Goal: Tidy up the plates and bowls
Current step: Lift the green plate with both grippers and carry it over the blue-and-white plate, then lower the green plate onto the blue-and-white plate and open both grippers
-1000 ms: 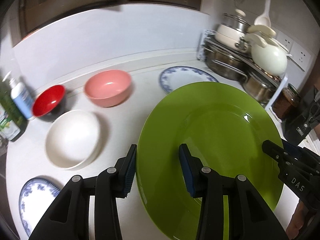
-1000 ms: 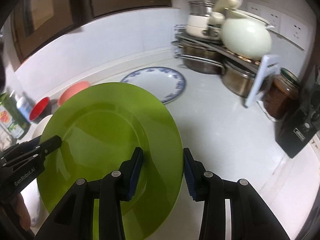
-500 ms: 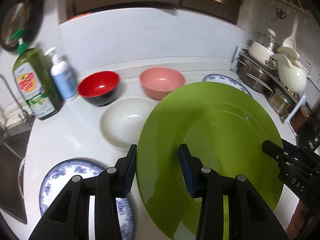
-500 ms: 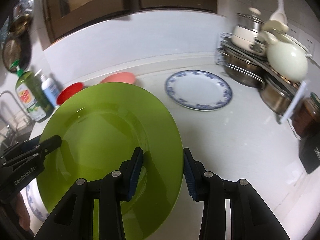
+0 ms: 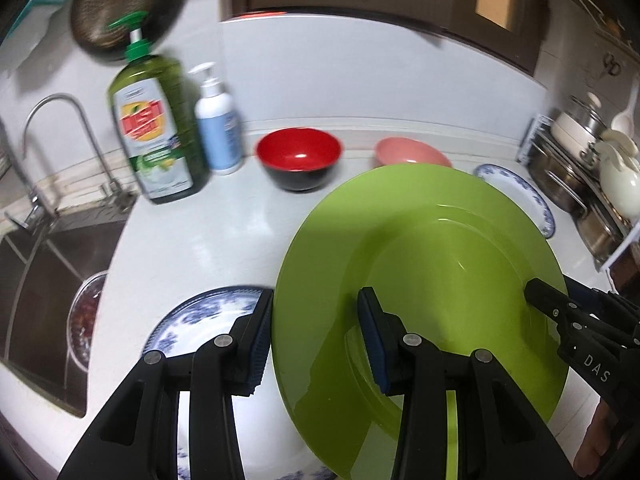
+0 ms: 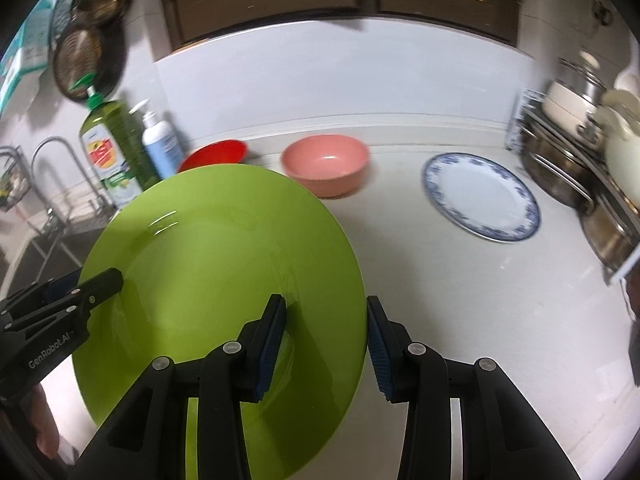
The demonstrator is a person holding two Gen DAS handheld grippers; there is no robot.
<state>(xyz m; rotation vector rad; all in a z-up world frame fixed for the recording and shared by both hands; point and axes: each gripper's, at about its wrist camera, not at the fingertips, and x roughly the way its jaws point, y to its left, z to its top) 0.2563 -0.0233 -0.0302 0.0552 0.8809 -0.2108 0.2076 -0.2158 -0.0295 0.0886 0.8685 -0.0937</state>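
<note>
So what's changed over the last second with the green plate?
Both grippers, left and right, have swung the green plate leftward toward the sink; it now overlaps a blue-patterned plate. The grip on opposite rims is unchanged; the red bowl and pink bowl haven't moved.

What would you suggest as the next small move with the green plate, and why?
Probably lower the green plate onto the blue-rimmed plate beneath its left edge: both the left gripper and right gripper hold it above the counter, and like plates stack.
</note>
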